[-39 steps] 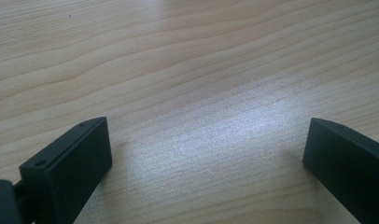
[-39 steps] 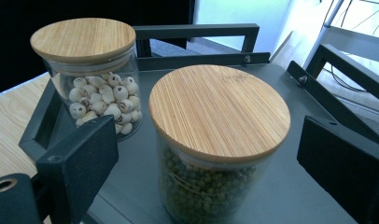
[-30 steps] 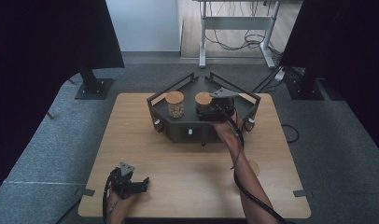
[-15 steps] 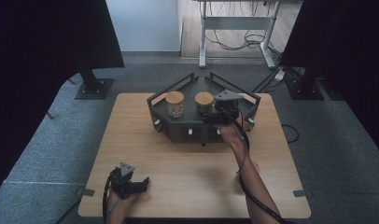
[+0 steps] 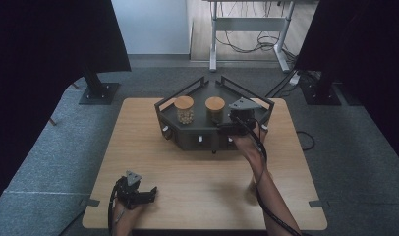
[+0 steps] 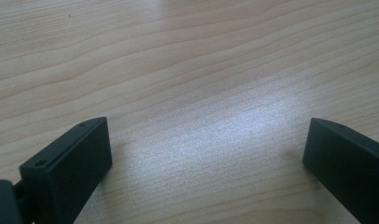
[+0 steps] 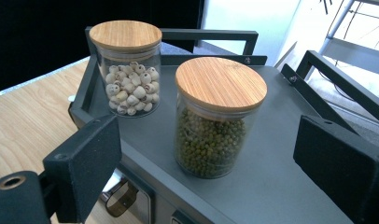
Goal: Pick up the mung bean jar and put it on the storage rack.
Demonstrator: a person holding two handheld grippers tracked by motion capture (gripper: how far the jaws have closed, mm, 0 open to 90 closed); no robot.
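Our right gripper (image 7: 206, 163), fingers spread and just closing a little on nothing, faces the green-bean jar (image 7: 219, 116) atop the stand (image 7: 281, 186); our left gripper (image 6: 206, 172) rests spread on the desk (image 6: 178, 70).

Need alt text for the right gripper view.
A glass jar of green beans with a bamboo lid stands on a dark grey stand, between the open jaws of the right hand-held gripper; a jar of pale seeds stands behind.
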